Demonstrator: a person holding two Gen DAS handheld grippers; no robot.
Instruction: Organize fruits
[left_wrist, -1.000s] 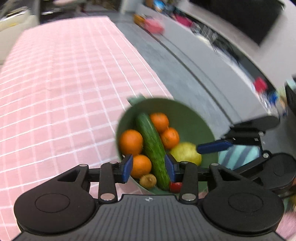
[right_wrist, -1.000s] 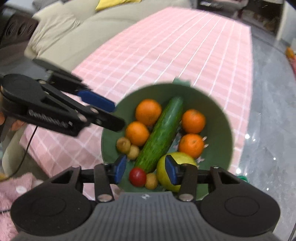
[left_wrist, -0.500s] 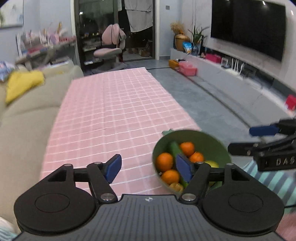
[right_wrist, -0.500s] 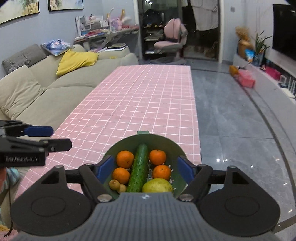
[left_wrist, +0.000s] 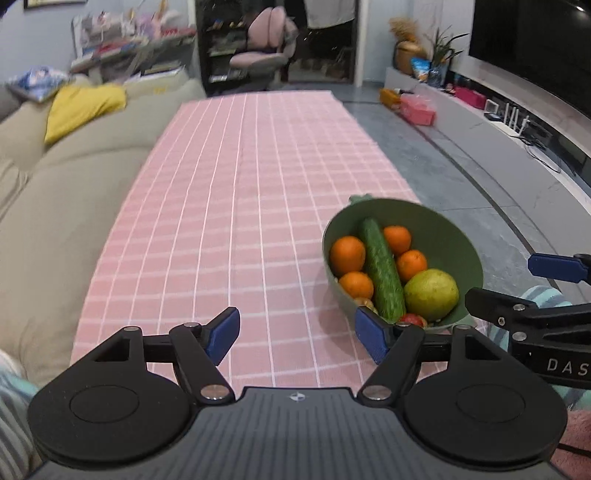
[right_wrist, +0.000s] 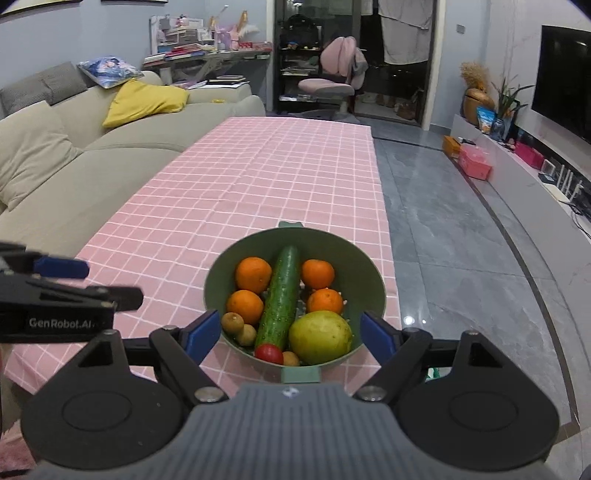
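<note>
A green bowl sits at the near right corner of the pink checked table. It holds a cucumber, several oranges, a yellow-green pear, a small red tomato and small brown fruits. The bowl also shows in the left wrist view. My right gripper is open and empty, just short of the bowl's near rim. My left gripper is open and empty over the cloth, left of the bowl.
The pink checked tablecloth stretches far ahead. A beige sofa with a yellow cushion runs along the left. Grey floor and a TV bench lie to the right. A pink chair stands at the far end.
Both grippers have pulled back and up from right over the bowl and opened wider. The views now look level along the table.
</note>
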